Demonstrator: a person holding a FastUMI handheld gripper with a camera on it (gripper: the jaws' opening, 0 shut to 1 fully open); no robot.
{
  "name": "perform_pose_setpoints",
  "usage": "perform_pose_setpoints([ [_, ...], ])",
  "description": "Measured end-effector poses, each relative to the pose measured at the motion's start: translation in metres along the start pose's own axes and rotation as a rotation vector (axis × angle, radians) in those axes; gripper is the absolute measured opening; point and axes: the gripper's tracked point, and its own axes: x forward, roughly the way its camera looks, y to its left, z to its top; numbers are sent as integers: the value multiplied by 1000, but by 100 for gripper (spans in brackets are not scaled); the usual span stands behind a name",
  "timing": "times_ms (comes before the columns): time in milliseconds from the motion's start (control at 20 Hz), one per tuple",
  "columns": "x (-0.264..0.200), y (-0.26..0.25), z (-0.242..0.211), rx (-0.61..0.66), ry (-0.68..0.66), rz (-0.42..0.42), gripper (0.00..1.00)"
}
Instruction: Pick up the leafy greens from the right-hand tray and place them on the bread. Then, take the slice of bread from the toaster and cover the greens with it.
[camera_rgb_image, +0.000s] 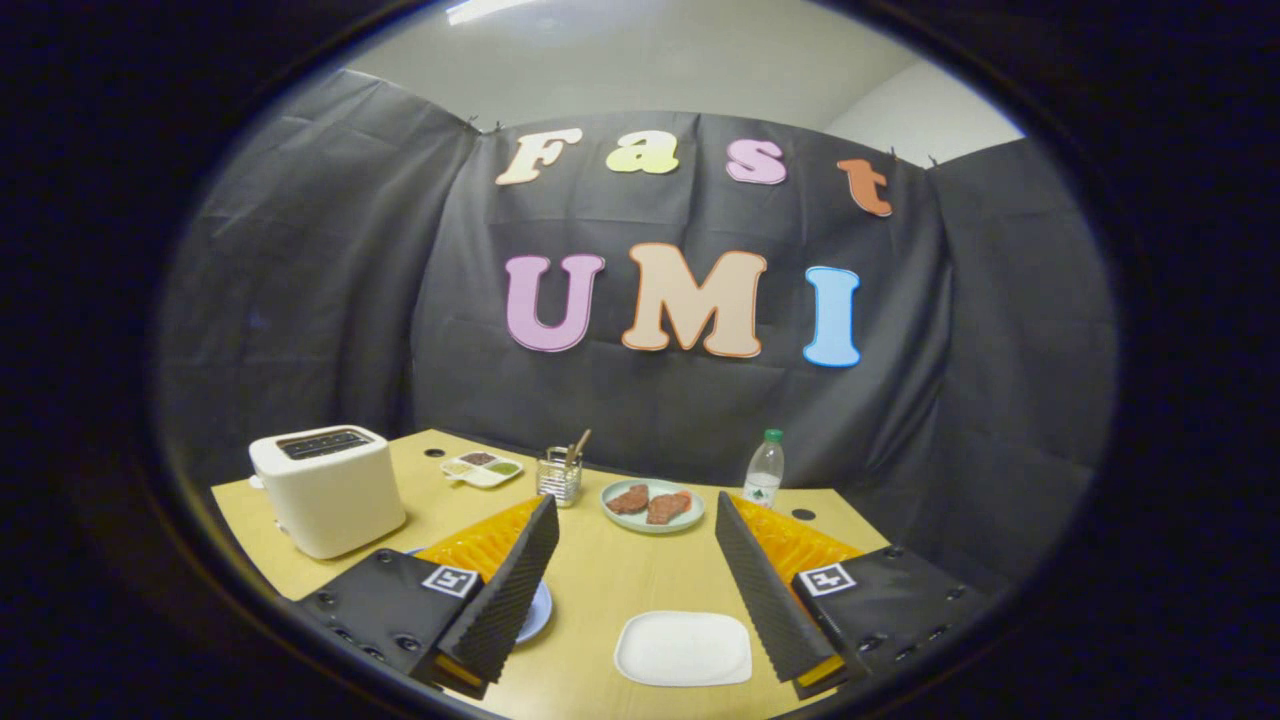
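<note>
My gripper (636, 512) is open above the wooden table (600, 575), its two fingers spread wide with nothing between them. A white toaster (328, 488) stands at the table's left, beyond the left finger; its top slots look dark and I cannot tell what is inside. Low between the fingers lies a white square tray (683, 648) with a bare surface. A pale blue plate (537, 612) peeks out from behind the left finger, mostly hidden. Just past the fingertips sits a light green plate (612, 514) holding two reddish-brown slices (650, 503).
Behind the toaster is a small white divided dish (482, 468) with several fillings. A glass cup with utensils (560, 476) stands beside it. A water bottle (764, 470) stands at the back right. Black cloth walls close the table's far and side edges.
</note>
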Motion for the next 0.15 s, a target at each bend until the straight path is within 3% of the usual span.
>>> perform_pose_setpoints([
  [150, -22, -8, 14, 25, -39, 11, 100],
])
